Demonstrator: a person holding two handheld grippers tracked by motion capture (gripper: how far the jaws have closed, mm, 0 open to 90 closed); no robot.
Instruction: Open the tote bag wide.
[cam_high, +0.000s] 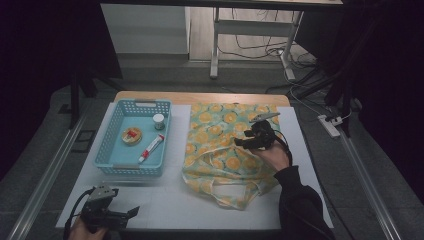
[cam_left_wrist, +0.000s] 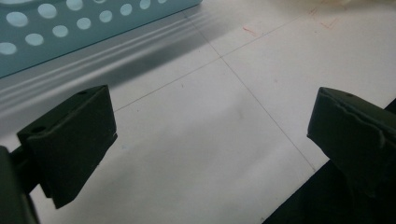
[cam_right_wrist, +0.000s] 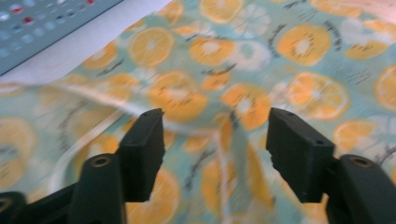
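Right gripper view: our right gripper (cam_right_wrist: 215, 149), jaws apart and holding nothing, hovers just above the orange-print bag (cam_right_wrist: 303, 51), nearer than the left.

A dim lab recording corner

Dark drapes hem in the white-covered surface (cam_high: 165, 200); behind it stand a bare desk frame (cam_high: 250, 30), loose cables (cam_high: 255, 50) and a power strip (cam_high: 330, 126) on the floor.

Black tongs (cam_high: 243, 143), dark sleeve (cam_high: 300, 200), trailing cables
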